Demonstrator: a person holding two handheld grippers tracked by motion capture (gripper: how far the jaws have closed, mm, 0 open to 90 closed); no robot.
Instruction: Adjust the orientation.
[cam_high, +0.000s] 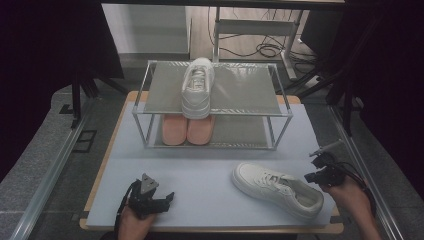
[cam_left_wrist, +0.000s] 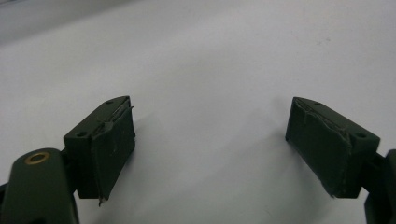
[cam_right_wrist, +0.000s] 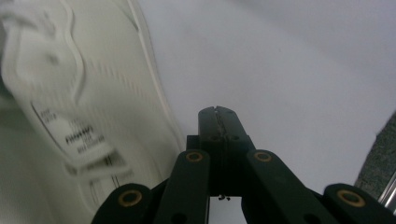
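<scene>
On the pale grey tabletop (cam_high: 200, 185), the white leather lace-up sneaker (cam_high: 277, 189) is lying slantwise, heel nearest the right tool (cam_high: 320, 170), which is hovering just beside it, pinched shut and empty; the left tool (cam_high: 150, 197) is gaping wide, well apart.

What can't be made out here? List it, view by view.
- High view: the pink shoes on the rack's lower shelf are half hidden by the upper shelf and the white shoe on top.
- Right gripper view: the white shoe on the table is blurred and cut off; its tongue label is unreadable.
- High view: right gripper too small to judge.
</scene>
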